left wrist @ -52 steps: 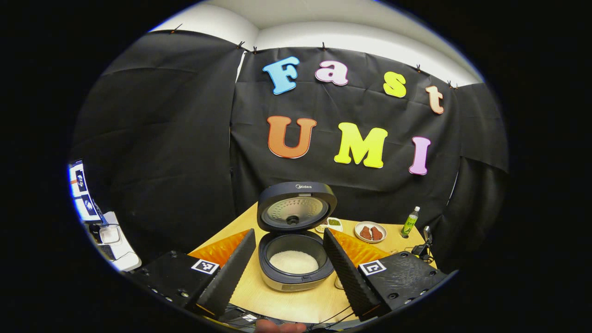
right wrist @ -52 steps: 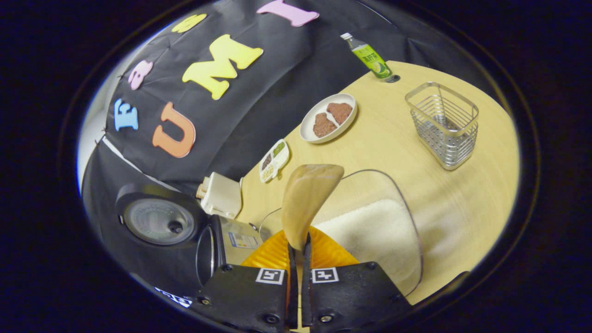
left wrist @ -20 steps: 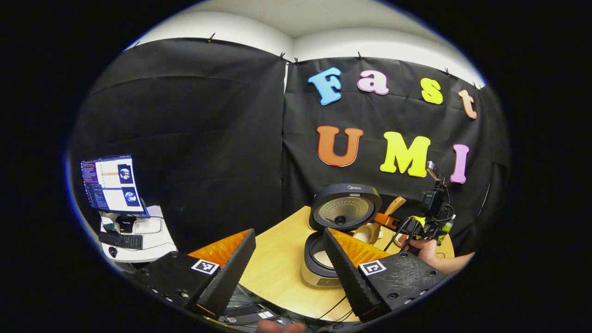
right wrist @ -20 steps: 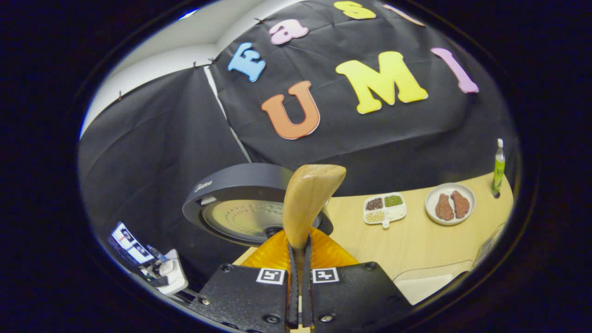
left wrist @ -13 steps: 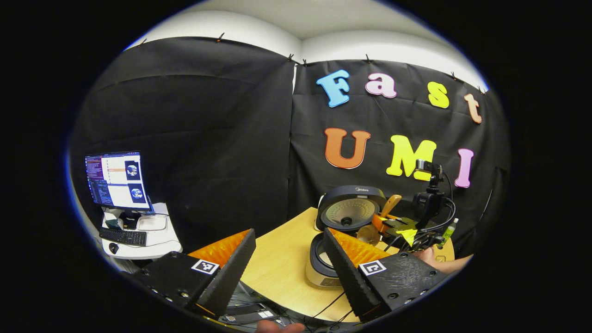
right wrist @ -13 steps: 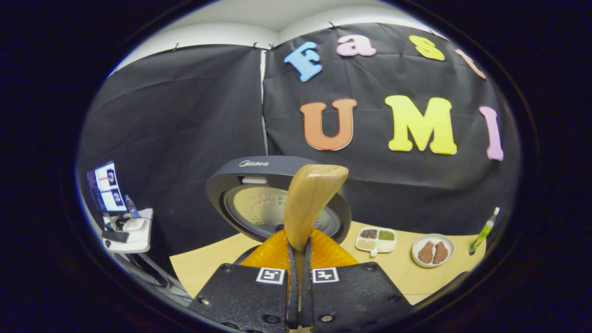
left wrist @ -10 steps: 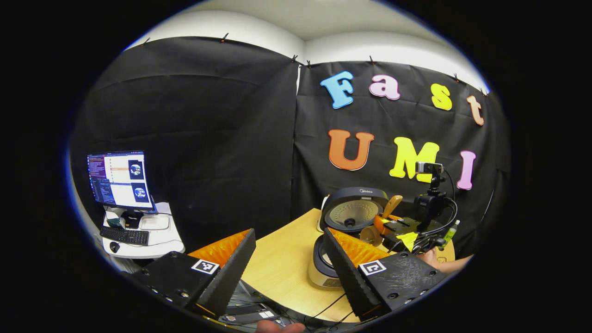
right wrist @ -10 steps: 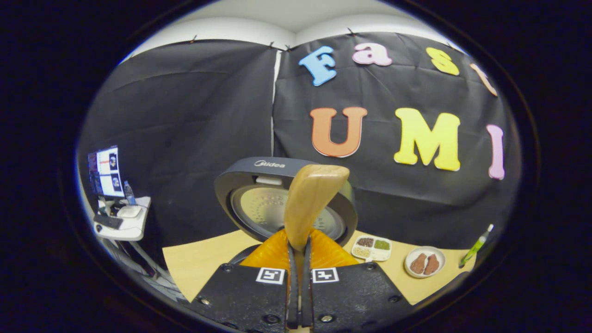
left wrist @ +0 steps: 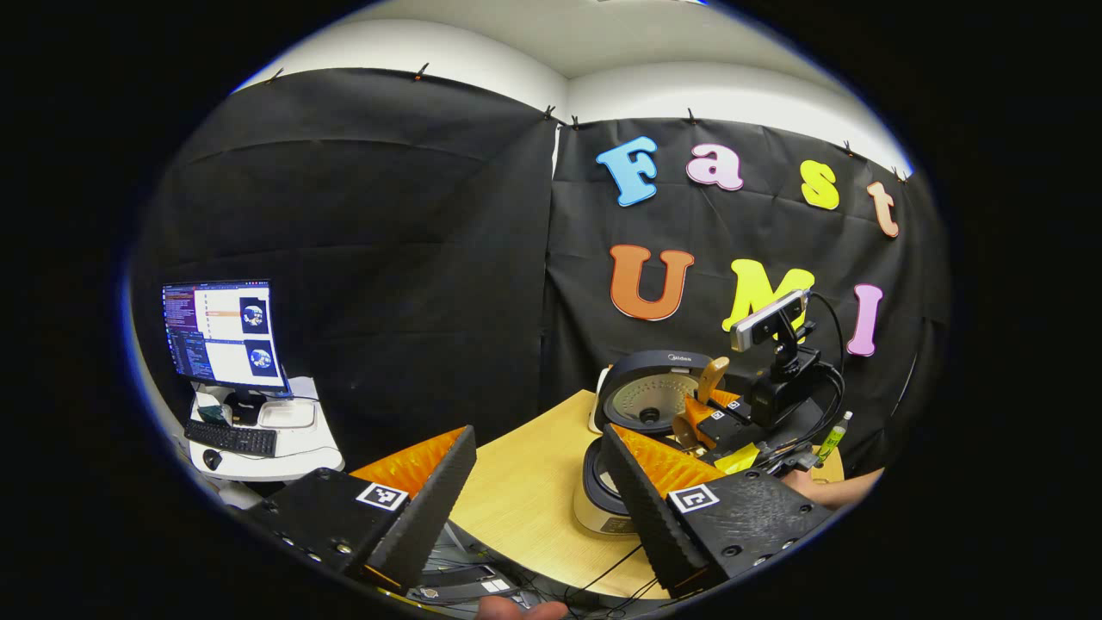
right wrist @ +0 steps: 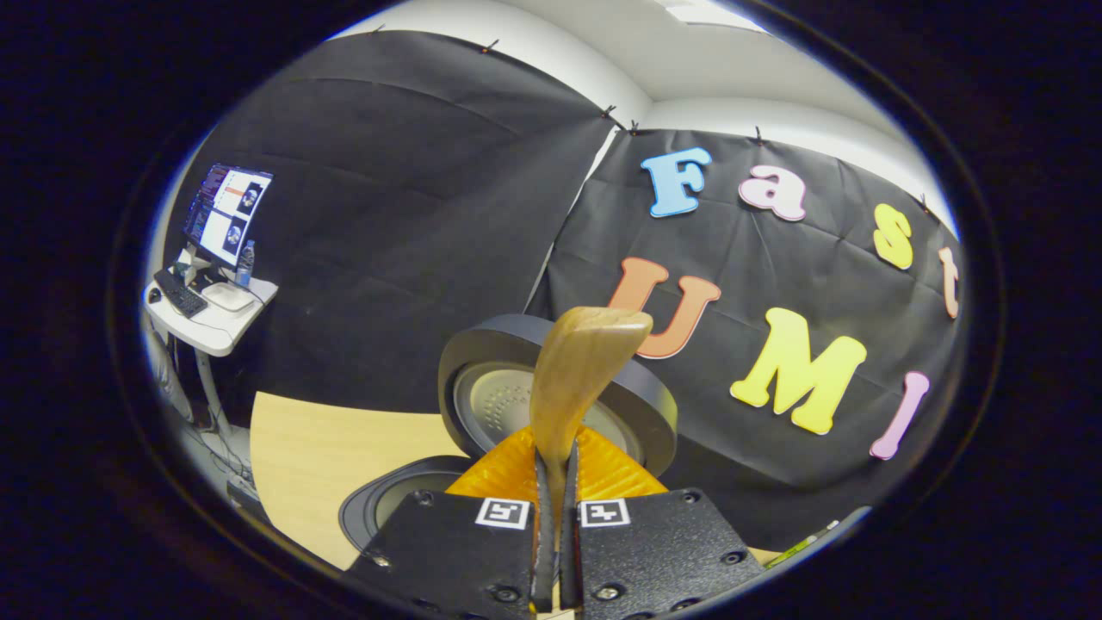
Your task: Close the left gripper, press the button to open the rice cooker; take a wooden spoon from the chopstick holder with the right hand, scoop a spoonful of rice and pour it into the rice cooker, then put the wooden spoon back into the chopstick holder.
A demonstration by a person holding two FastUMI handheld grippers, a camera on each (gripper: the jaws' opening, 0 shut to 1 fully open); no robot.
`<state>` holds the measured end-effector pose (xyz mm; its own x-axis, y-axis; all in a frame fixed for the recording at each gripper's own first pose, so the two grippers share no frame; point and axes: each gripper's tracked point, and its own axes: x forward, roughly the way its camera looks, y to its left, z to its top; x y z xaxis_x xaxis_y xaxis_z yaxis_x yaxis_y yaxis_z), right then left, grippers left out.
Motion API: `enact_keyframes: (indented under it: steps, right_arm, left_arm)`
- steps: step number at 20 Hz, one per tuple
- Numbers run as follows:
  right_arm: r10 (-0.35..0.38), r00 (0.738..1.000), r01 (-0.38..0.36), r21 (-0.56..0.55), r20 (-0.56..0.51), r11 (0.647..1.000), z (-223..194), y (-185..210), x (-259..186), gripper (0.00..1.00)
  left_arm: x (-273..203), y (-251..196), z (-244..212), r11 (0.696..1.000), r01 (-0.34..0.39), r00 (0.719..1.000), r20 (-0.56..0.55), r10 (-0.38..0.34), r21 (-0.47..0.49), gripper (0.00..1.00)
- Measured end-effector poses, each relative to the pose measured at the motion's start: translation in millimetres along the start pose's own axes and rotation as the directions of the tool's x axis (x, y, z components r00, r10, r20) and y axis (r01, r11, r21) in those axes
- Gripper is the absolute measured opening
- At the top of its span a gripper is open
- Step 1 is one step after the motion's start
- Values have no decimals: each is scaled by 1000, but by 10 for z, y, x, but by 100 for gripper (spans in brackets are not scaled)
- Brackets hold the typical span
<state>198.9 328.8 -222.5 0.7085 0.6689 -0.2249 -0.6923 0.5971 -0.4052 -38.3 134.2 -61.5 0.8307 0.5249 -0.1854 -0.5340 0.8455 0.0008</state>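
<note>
Table (left wrist: 525, 499), pale wood, ahead of and below both sets of jaws. Rice cooker (left wrist: 641, 430) on it, lid raised, just beyond the left gripper (left wrist: 538, 448), jaws spread wide, gripping nothing. Same cooker (right wrist: 516, 405) directly ahead of the right gripper (right wrist: 555, 465), jaws closed tight on the wooden spoon (right wrist: 577, 379), handle end rising above the fingertips. Monitor (left wrist: 219, 331) and keyboard (left wrist: 228, 437) far left of the left jaws. Green bottle (left wrist: 833, 435) far right.
</note>
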Motion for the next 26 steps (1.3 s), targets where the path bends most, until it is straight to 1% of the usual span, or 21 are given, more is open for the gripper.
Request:
enact_keyframes:
  steps: [3, 7, 10, 12, 13, 15, 16, 18, 21, 22, 23, 26]
  right_arm:
    - [1, 1000, -1, 36, -1, 999, 50, -40, -42, 8]
    - [-2, 1000, 1, 147, 8, 989, 195, -186, -164, 8]
    - [-5, 1000, 0, 237, 22, 971, 342, -345, -310, 8]
    - [-14, 999, 1, 313, 38, 950, 456, -489, -461, 8]
    - [-20, 999, 3, 359, 44, 934, 507, -572, -544, 7]
    - [-31, 999, 13, 454, 32, 891, 531, -749, -714, 8]
    - [-44, 999, 27, 504, 22, 863, 527, -860, -804, 8]
    - [-85, 996, 65, 574, 9, 816, 509, -1125, -990, 8]
    - [-190, 981, 169, 609, -30, 775, 371, -1657, -1333, 8]
    - [-229, 972, 209, 613, -48, 762, 288, -1842, -1458, 6]
    - [-270, 960, 253, 617, -68, 745, 190, -2044, -1596, 8]
    - [-385, 911, 388, 626, -149, 676, -239, -2600, -2010, 8]
  left_arm:
    - [-2, -20, -5, 1000, 11, 1000, 1, -11, -1, 95]
    - [19, -110, 44, 999, 44, 999, 10, -45, 4, 95]
    - [55, -215, 68, 997, 81, 997, 12, -81, 15, 95]
    - [104, -301, 97, 994, 109, 994, 15, -110, 28, 95]
    - [134, -346, 107, 992, 123, 992, 17, -123, 35, 95]
    - [177, -447, 140, 987, 154, 988, 21, -155, 36, 95]
    - [199, -519, 160, 984, 173, 984, 24, -174, 34, 95]
    - [254, -682, 195, 975, 219, 975, 32, -220, 36, 95]
    - [311, -965, 231, 954, 298, 953, 45, -300, 44, 95]
    - [302, -1029, 241, 945, 324, 944, 50, -326, 50, 95]
    - [306, -1131, 265, 937, 346, 936, 55, -349, 54, 95]
    - [375, -1455, 345, 909, 412, 906, 79, -416, 57, 95]
